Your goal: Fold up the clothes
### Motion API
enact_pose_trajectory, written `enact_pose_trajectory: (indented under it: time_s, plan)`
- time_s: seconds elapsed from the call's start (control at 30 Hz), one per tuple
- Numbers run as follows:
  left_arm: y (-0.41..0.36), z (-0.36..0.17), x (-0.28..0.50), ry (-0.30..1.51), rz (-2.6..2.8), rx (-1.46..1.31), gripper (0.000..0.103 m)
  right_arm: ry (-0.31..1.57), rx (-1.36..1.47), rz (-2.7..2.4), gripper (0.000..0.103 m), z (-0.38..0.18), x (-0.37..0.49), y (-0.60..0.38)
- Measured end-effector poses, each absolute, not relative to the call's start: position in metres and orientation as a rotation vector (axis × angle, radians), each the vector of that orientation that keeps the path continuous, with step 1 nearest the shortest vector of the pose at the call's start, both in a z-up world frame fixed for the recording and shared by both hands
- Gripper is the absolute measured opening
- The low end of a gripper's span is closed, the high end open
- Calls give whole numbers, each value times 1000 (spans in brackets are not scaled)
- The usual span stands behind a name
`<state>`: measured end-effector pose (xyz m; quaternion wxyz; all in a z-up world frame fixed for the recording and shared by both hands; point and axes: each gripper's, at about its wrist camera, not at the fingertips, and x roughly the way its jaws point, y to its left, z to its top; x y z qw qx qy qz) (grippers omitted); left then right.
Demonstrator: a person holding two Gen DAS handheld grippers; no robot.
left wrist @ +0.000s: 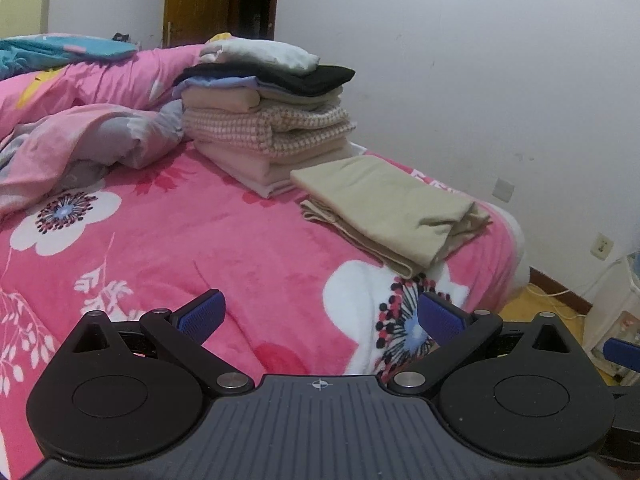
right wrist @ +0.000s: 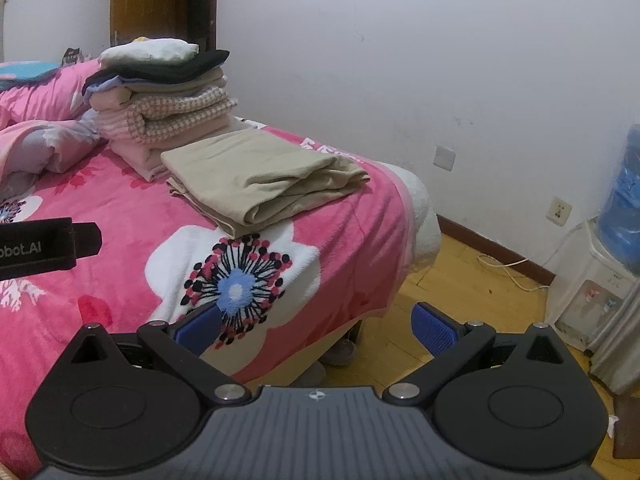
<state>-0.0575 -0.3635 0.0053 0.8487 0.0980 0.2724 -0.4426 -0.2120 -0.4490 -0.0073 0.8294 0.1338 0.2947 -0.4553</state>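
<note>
1. Step: between garments, by my reading. Beige folded cloth (left wrist: 384, 208) lies finished on the pink blanket (left wrist: 224, 240), just beside the tall stack of folded clothes (left wrist: 268, 120)
2. Left gripper (left wrist: 320, 316): jaws spread, nothing held, hovering low over the blanket; beige cloth ahead and to its right, apart
3. Right gripper (right wrist: 316, 324): jaws spread, empty, over the bed's edge; cloth ahead-left
4. Next: probably fetch another garment from the rumpled quilt (left wrist: 80, 136), or lift the beige cloth onto the stack

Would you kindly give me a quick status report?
Left gripper open, right gripper open, both empty. Beige garment folded beside stack. Nothing in the way.
</note>
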Motion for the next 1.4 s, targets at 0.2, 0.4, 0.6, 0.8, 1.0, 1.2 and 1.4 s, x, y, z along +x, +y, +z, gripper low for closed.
enact_pose_trajectory:
  time_s: [0.2,0.4,0.6,0.8,1.0,1.2,1.4]
  plan:
    - [-364,4,-58,572,-930,211,103,630,291,-971,103,-8,-211,-450]
    - [-365,4,-59,575,-932,213,103,635,288,-973,103,-9,-210,-450]
    - [-365,3,-59,579,-940,219,103,636,286,-972,103,-9,-208,-451]
    - [-366,3,-61,581,-943,223,103,638,287,-973,103,-9,-207,-451]
    - [-367,1,-61,585,-946,227,103,640,284,-977,103,-8,-206,-450]
    - [-367,1,-61,587,-945,226,103,641,281,-977,103,-9,-206,-449]
    - [-367,0,-61,589,-948,228,103,643,279,-975,103,-9,-205,-449]
